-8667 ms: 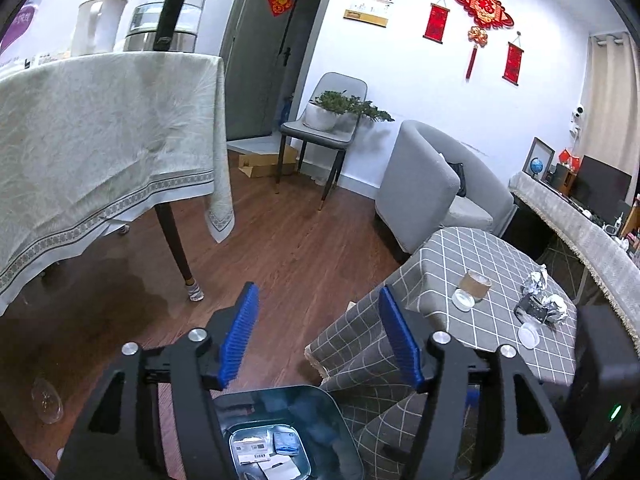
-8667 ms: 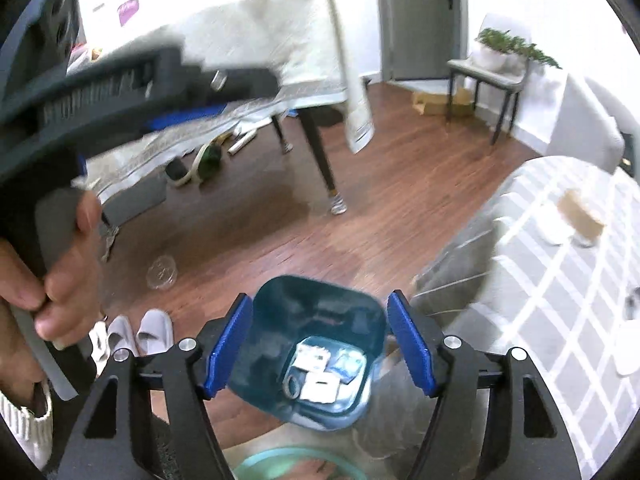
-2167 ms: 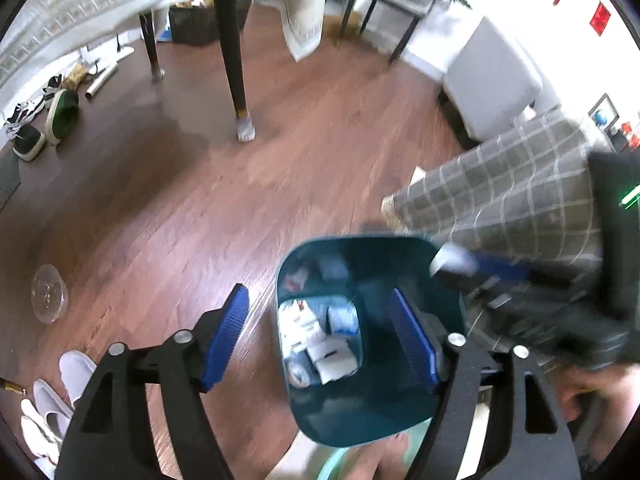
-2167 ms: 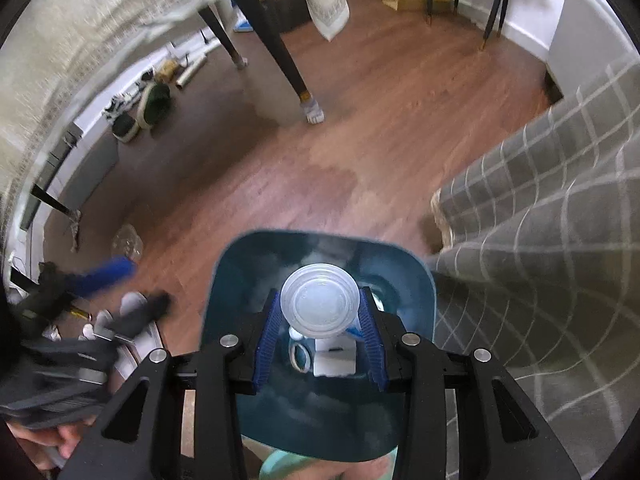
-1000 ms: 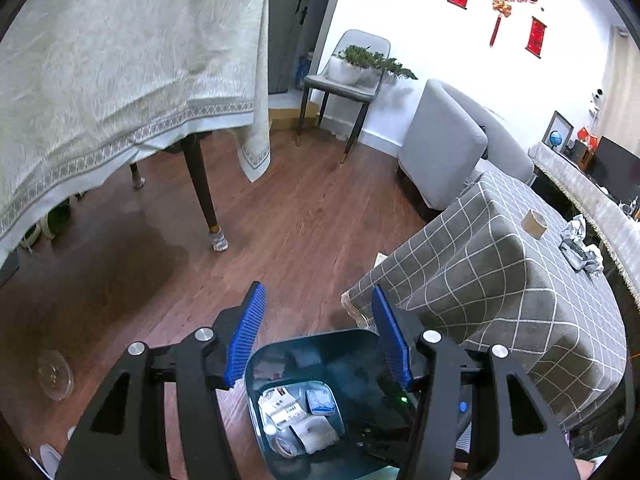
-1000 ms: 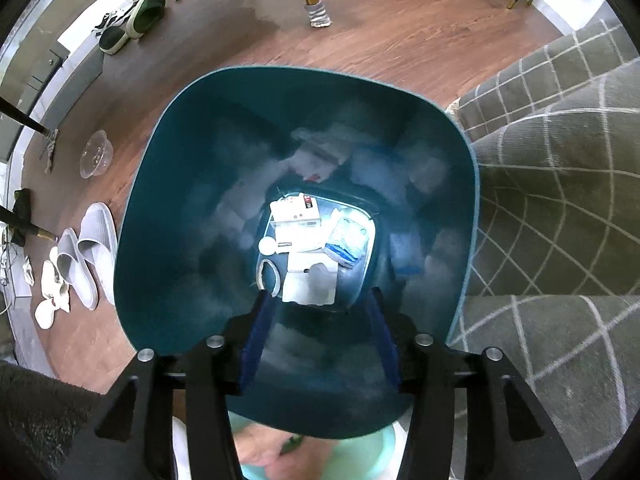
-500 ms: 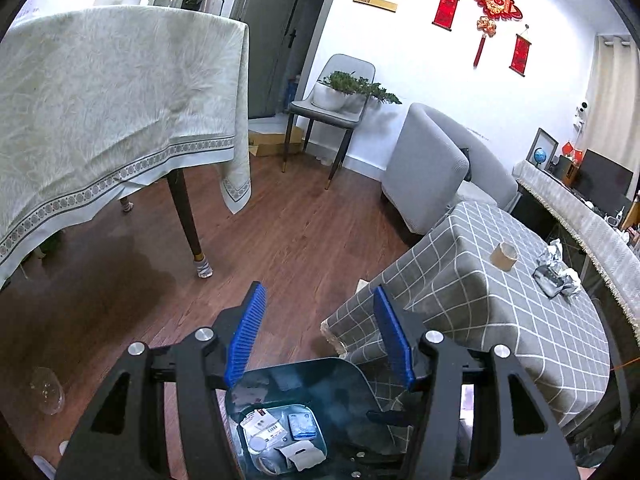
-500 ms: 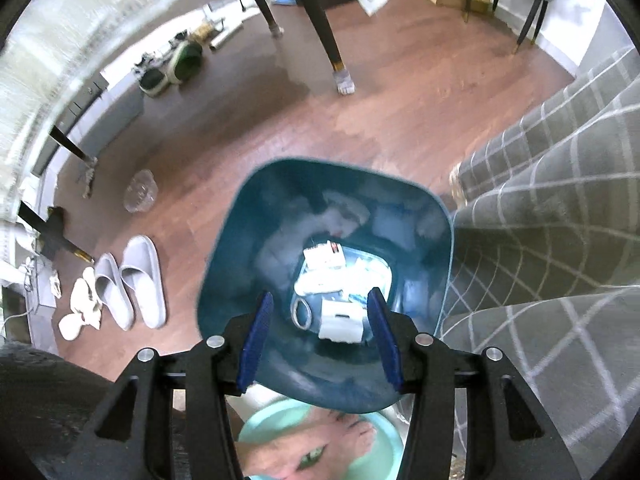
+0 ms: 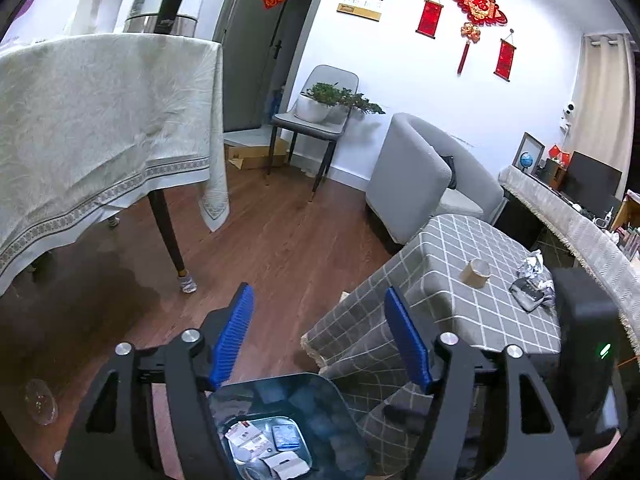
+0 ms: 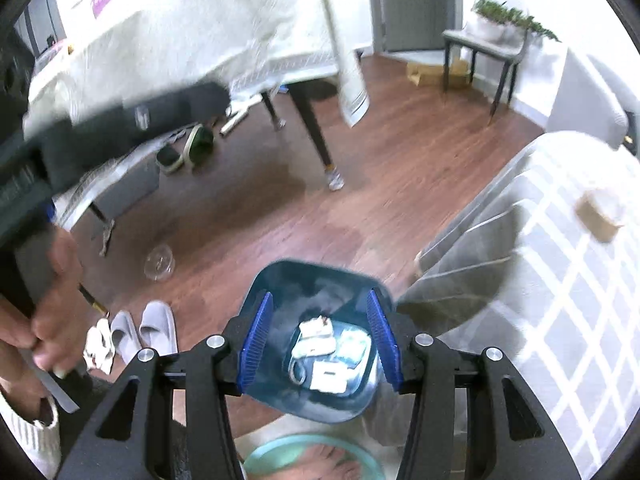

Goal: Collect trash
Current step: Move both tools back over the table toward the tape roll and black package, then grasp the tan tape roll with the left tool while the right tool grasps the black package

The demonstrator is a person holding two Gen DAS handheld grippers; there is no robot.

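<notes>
- Left gripper — fingers wide, nothing between them. It has lifted from looking down into the bin to facing the room; the lower front part of the view shows the bin below it.
- Floor, far left: a clear lid lies on the wood, well apart from the bin, uncollected.
- Bin: papers and a small blue packet lie at the bottom. The round lid the right gripper held about two seconds ago is no longer between its fingers, so I judge that piece dropped in.
- Right gripper — fingers wide, empty, hovering above the bin's opening; it has risen out of the bin compared with a second ago.
- Worktop, right: a brown paper cup and crumpled foil remain — likely next.
</notes>
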